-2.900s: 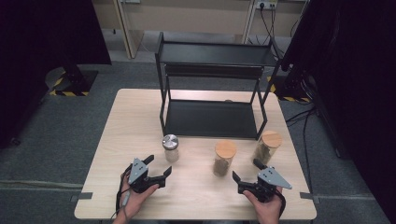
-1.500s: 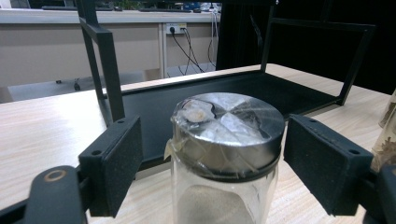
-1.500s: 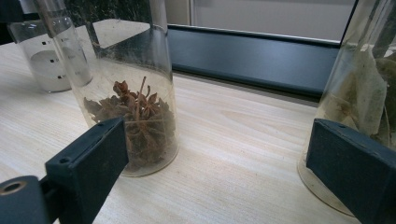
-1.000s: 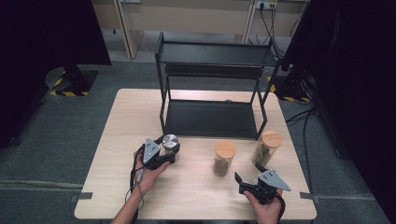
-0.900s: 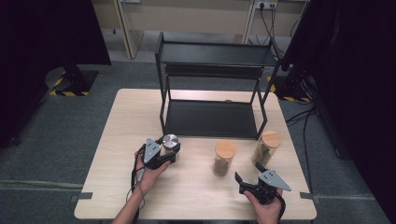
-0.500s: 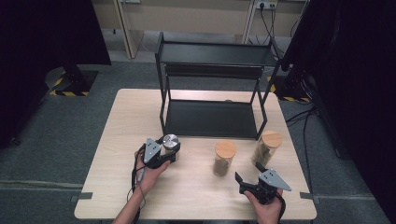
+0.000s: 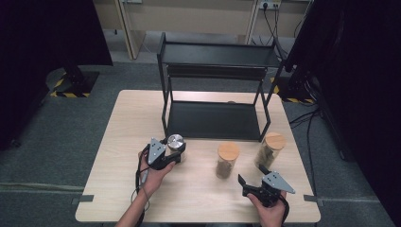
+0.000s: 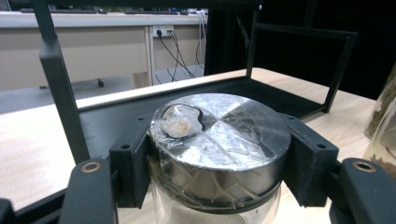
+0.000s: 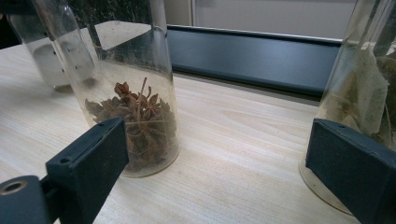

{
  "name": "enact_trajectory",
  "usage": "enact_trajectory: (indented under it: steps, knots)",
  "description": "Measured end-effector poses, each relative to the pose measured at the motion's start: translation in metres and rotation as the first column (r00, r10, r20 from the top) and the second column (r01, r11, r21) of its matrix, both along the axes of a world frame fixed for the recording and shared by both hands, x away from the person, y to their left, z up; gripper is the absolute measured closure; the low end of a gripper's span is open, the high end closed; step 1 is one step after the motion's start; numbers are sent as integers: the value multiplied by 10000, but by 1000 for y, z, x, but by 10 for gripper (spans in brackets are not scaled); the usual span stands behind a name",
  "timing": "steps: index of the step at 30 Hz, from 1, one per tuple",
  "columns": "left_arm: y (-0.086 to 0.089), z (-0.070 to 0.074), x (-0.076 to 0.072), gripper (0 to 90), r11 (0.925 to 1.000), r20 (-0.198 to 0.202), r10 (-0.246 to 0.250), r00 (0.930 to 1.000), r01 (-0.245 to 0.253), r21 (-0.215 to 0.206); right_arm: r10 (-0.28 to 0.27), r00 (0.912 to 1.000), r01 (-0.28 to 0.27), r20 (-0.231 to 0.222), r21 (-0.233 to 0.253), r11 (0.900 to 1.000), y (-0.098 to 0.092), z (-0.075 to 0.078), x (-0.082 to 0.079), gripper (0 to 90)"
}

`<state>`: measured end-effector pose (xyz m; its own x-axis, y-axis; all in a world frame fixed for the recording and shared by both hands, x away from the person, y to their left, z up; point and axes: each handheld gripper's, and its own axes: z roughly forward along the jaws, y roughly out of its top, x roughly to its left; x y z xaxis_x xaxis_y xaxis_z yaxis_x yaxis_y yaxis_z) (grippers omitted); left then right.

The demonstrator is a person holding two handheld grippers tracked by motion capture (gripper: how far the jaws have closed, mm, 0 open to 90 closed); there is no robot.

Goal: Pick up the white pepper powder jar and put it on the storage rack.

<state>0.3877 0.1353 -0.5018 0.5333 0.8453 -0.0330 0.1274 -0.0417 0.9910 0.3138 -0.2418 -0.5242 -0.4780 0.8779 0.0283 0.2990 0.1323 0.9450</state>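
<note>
The metal-lidded jar (image 8: 219, 154) is pinched at its lid between the jaws of the left hand-held gripper (image 7: 165, 153), at the near left corner of the black rack (image 7: 215, 75) on the surface (image 7: 127, 123). The right hand-held gripper (image 7: 262, 187) is held spread near the right edge, with the star-anise jar (image 9: 135, 116) and a second cork-lidded jar (image 7: 269, 149) just beyond its jaws, neither touched.

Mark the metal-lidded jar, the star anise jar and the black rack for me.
metal-lidded jar (image 8: 219, 128), left gripper view, on its silver lid.
star anise jar (image 9: 135, 116), right gripper view, on the glass wall over the spice.
black rack (image 7: 215, 120), high view, on its lower shelf.
</note>
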Motion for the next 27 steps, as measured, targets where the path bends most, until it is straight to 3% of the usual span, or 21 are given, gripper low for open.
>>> enact_trajectory:
  steps: [27]
  knots:
    - [-23,30,27,349,9992,351,385,9986,-382,-103,-25,10000,25,8,47,10000,0,0,0,63]
